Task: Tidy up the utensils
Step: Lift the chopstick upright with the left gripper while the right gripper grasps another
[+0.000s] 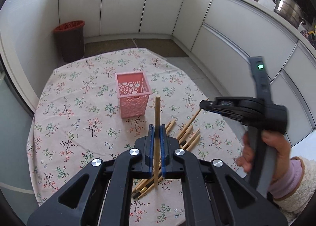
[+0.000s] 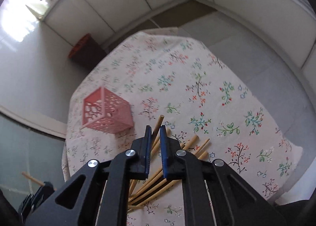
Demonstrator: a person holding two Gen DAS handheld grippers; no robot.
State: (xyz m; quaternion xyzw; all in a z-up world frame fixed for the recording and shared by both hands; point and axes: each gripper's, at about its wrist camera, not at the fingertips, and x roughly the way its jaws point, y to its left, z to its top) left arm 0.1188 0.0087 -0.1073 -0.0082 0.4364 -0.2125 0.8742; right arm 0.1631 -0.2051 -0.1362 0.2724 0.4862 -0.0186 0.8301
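Black linkage arms fill the bottom of the left wrist view, and the left gripper [image 1: 157, 130] has its blue pads clamped on a single wooden chopstick [image 1: 157, 119] that stands upright past the tips. Ahead and slightly left sits the pink basket [image 1: 132, 95], upright with its mouth free, bare floral tablecloth [image 1: 79, 127] all around it. Loose chopsticks [image 1: 189, 135] lie scattered just right of and below these tongs. Right gripper [image 2: 156, 133] hovers over that pile [image 2: 154, 188], its pads parted around a narrow gap with nothing visibly pinched. Beyond it the cloth runs bare to the table's far edge, a brown bin [image 1: 71, 41] standing past that
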